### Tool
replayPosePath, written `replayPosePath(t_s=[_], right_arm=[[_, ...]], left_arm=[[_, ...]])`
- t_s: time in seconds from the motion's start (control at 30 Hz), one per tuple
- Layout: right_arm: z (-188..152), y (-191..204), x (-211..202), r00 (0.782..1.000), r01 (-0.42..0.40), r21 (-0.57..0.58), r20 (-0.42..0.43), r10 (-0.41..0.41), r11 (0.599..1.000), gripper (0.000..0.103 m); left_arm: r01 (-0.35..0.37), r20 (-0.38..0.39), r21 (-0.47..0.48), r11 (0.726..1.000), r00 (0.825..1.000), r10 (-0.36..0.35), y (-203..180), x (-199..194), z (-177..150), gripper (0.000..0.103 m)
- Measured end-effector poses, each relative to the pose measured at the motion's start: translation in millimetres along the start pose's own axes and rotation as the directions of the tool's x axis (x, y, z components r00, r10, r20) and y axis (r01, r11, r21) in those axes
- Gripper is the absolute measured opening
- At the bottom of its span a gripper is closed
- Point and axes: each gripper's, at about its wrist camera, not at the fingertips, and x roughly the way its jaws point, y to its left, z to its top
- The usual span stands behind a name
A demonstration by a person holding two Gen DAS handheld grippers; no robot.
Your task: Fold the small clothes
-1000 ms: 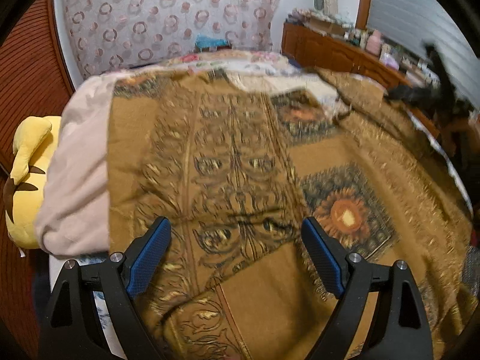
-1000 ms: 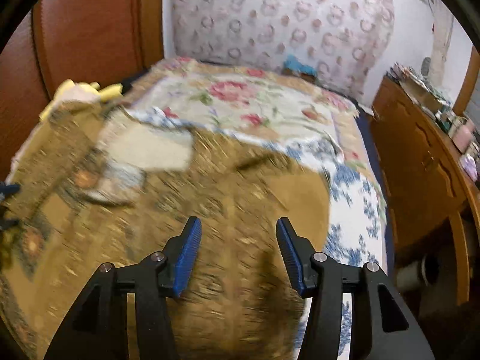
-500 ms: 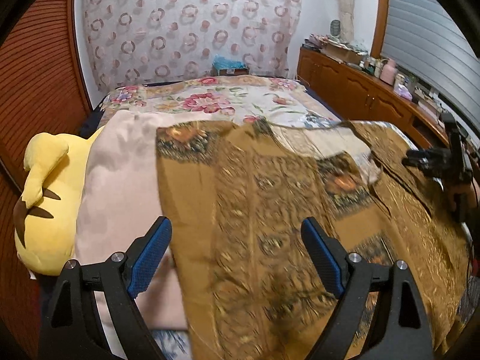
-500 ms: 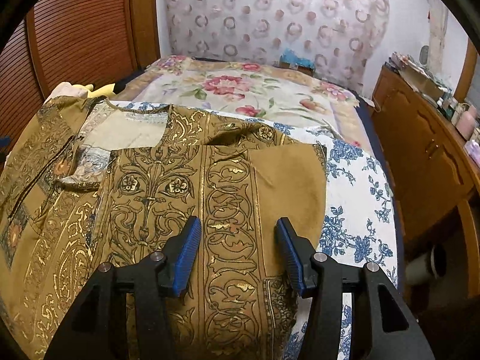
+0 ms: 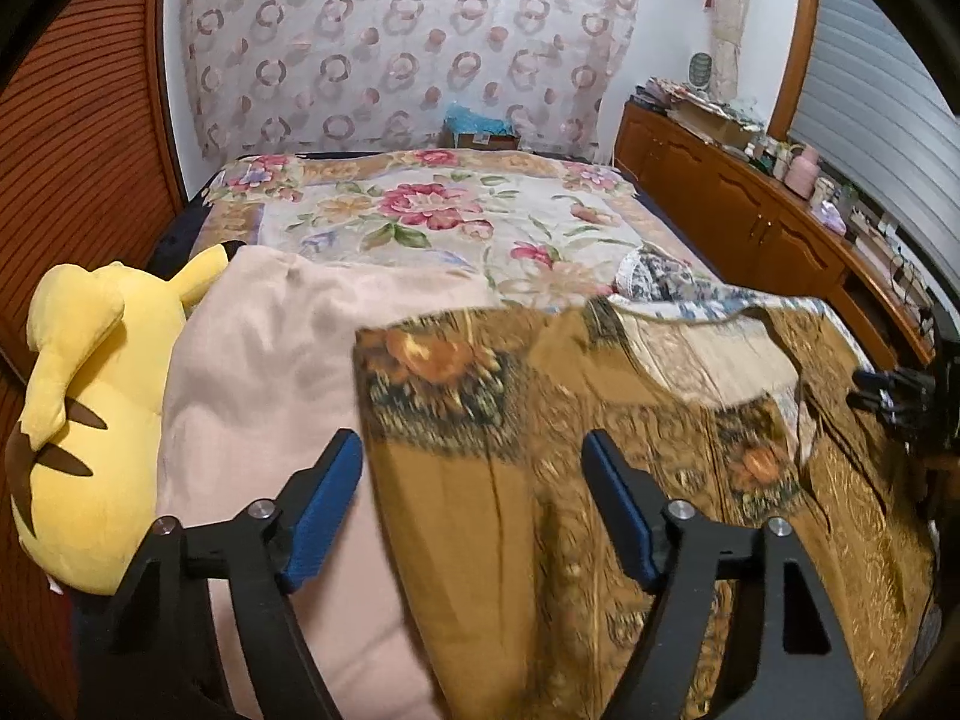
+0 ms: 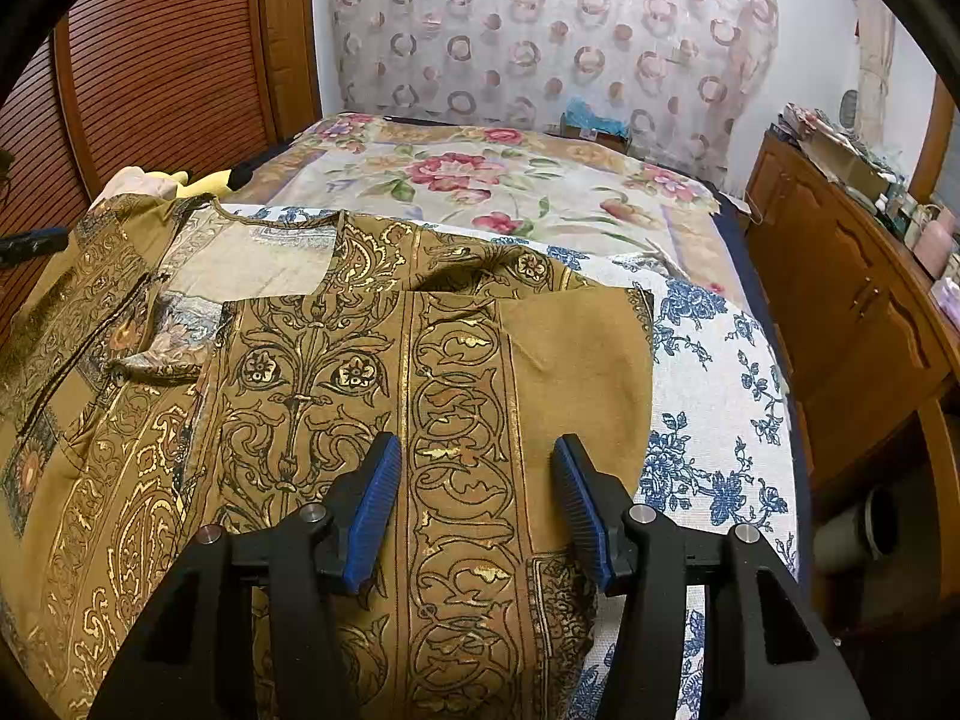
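Observation:
A mustard-brown garment with gold and black ornamental print (image 6: 372, 372) lies spread on the bed, its neckline toward the far side. It also shows in the left wrist view (image 5: 540, 480). My right gripper (image 6: 477, 504) is open and empty, hovering over the garment's right part, whose edge is folded over. My left gripper (image 5: 471, 504) is open and empty above the garment's left edge, where it meets a pink cloth (image 5: 258, 372). The right gripper also shows at the right edge of the left wrist view (image 5: 900, 396).
A yellow plush toy (image 5: 78, 408) lies at the bed's left edge. A floral bedspread (image 5: 432, 210) covers the far part, a blue-flowered sheet (image 6: 714, 396) the right. A wooden cabinet (image 6: 852, 300) with clutter stands right of the bed, and a wooden slatted door (image 6: 156, 60) stands left.
Both grippers have pulled back and up from the garment. The left view has swung from close over the fabric to a wider view of the bed. The garment now lies still.

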Motion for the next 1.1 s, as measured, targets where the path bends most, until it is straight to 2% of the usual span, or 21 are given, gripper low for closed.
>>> replayPosePath(t_s=[0.2,0.43,0.63,0.8,0.87,1.0,1.1], right_arm=[[0,0,0,1.000,-0.001,0.000,0.000,0.001,1.000,0.055],[0,0,0,1.000,-0.001,0.001,0.002,0.001,1.000,0.055],[8,-6,1,1.000,-0.019,-0.006,-0.025,0.019,1.000,0.055],[22,-36,7,1.000,0.017,0.084,-0.013,-0.016,0.996,0.055],[26,-47,13,0.999,0.050,0.109,-0.019,-0.048,0.993,0.055],[30,-62,25,0.998,0.040,0.157,-0.046,-0.033,0.987,0.055],[34,-56,29,0.999,0.027,0.137,-0.044,-0.021,0.990,0.053]], left_arm=[[0.006,-0.008,-0.049,0.999,1.000,-0.007,15,10,12,0.065],[0.051,-0.023,-0.106,0.993,0.998,-0.054,27,19,15,0.046],[0.050,-0.021,-0.084,0.995,0.998,-0.052,22,17,15,0.037],[0.060,-0.018,-0.069,0.996,0.998,-0.062,19,14,14,0.022],[0.058,-0.016,-0.059,0.997,0.998,-0.059,16,12,14,0.010],[0.065,-0.006,-0.029,0.997,0.998,-0.065,7,4,14,0.006],[0.086,0.002,-0.005,0.996,0.996,-0.086,-2,-5,13,0.005]])
